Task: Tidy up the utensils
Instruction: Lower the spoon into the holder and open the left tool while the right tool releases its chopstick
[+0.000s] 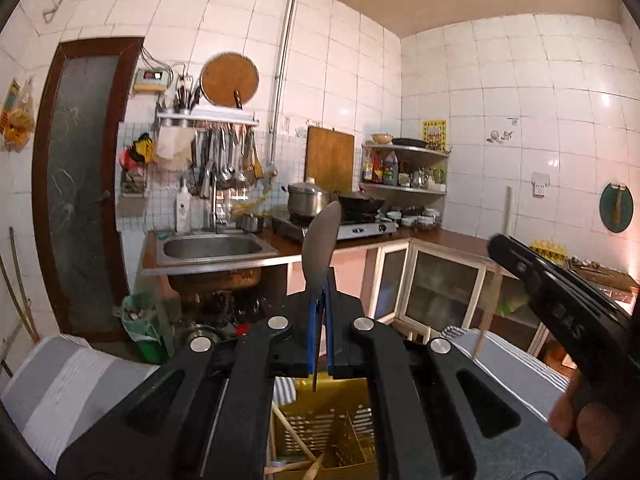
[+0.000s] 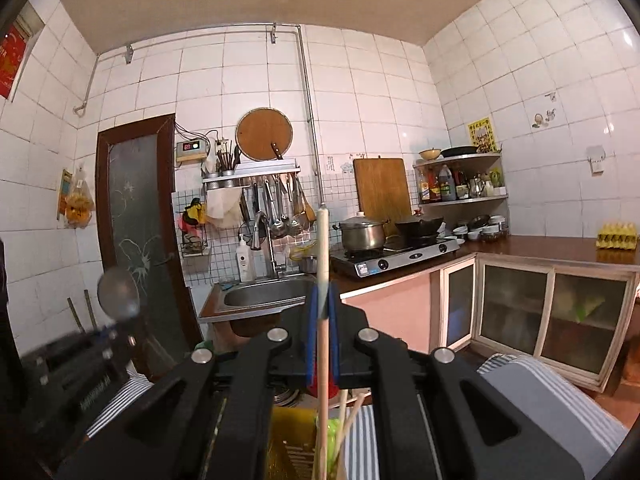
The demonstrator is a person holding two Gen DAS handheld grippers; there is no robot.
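Left gripper (image 1: 320, 320) closed on a metal spoon (image 1: 320, 240), blue pads (image 1: 313, 336) pinching the thin flat handle edge-on. Spoon bowl dull grey, oval, smooth, standing upright above the fingertips; handle tail poking down below the pads toward a yellow slatted basket (image 1: 320, 432) directly beneath. Basket plastic, ribbed, with pale wooden sticks lying inside.

Right gripper (image 2: 322, 320) closed on a pale wooden chopstick (image 2: 323, 248), round, slim, matte, rising straight up past the blue pads (image 2: 312, 336) and running down between them into the same yellow basket (image 2: 288, 448) below. More thin wooden sticks (image 2: 352, 416) leaning just right of the held one. Something green and glossy down in the basket, too hidden to name.

Seen from the right wrist, left gripper (image 2: 80, 360) off to the far left, blurred, spoon bowl (image 2: 118, 292) round and shiny above it. Seen from the left wrist, right gripper (image 1: 560, 288) off to the upper right, its chopstick (image 1: 496, 272) a thin vertical line.

Grey-and-white striped fabric (image 1: 72, 380) bunched on both sides of the basket, close below each tool. Open air ahead of both tools; steel sink (image 1: 212, 246) and brown counter (image 2: 540, 248) well beyond, tiled walls farther back.
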